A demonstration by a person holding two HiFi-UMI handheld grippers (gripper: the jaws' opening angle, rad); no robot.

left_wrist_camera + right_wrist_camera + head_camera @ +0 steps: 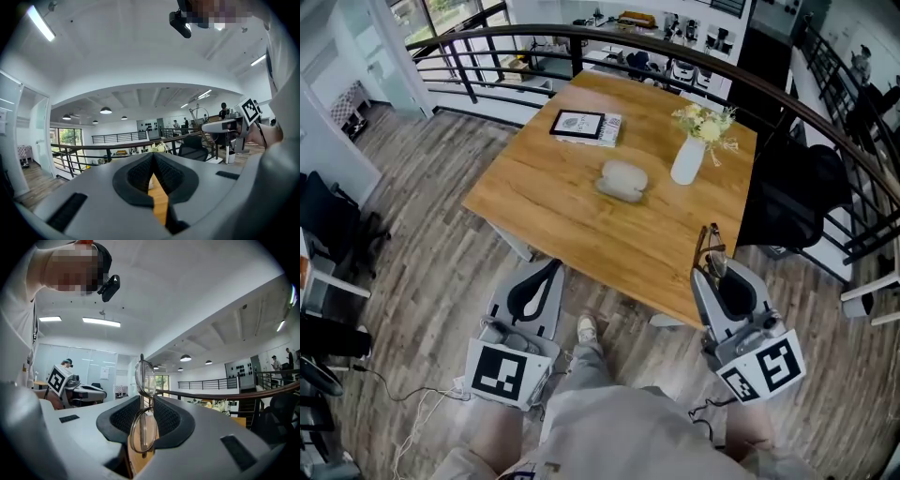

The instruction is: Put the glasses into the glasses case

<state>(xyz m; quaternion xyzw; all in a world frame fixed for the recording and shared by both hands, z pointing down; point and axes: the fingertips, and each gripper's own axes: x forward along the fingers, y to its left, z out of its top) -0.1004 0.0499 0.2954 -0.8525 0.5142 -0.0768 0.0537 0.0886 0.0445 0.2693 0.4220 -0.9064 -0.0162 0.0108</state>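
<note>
The grey oval glasses case (623, 180) lies closed in the middle of the wooden table (553, 206). My right gripper (712, 267) hovers at the table's near right edge, shut on thin metal-framed glasses (710, 246). In the right gripper view the glasses (141, 399) stand on edge between the black pads, one lens above the other. My left gripper (555, 265) hangs over the floor just off the table's near edge. Its jaws (153, 157) meet at the tips with nothing between them. Both grippers are well short of the case.
A white vase of flowers (687, 159) stands to the right of the case, and a book (586, 126) lies behind it. A black office chair (792, 197) sits at the table's right side. A dark curved railing (487, 42) runs behind the table. My legs and shoe (587, 330) are below.
</note>
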